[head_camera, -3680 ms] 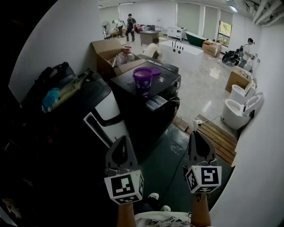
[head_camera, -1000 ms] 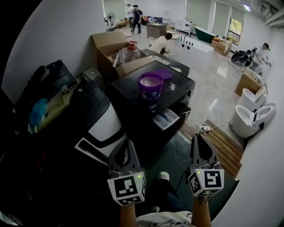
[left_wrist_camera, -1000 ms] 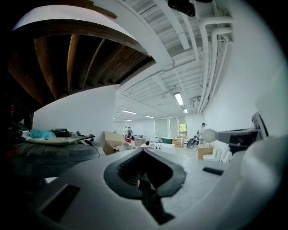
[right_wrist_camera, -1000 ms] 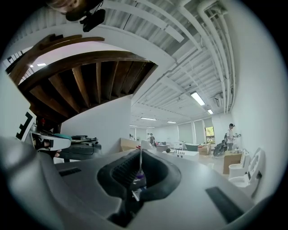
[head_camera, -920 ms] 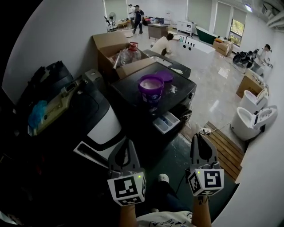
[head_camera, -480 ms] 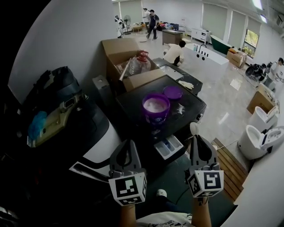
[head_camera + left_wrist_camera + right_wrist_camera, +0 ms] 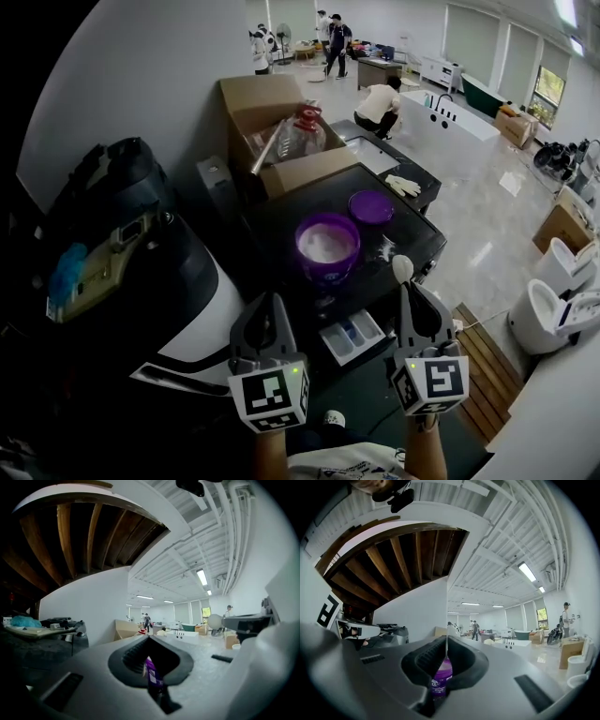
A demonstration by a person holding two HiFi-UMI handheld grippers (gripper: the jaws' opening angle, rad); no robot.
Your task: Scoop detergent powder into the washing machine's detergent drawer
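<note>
Since half a second ago, your view has closed on the washing machine (image 7: 281, 220). The purple detergent tub (image 7: 327, 251) and the pulled-out detergent drawer (image 7: 352, 336) now sit nearer your grippers, with the drawer just ahead and between them. The tub stands open on the machine's top with white powder (image 7: 325, 244) showing, and its lid (image 7: 371, 206) lies apart behind it.

Right gripper (image 7: 409, 292): the jaws pinch the handle of a white scoop (image 7: 401, 268), bowl upward, clear of tub and drawer. Left gripper (image 7: 268, 305): the jaws are pressed together with nothing between them.

Judgement: your approach looks nearly complete and no powder has been lifted yet. Your next move is likely to dip the scoop into the tub, ahead and left of the right gripper. Keep the bowl level on the carry down to the drawer.
</note>
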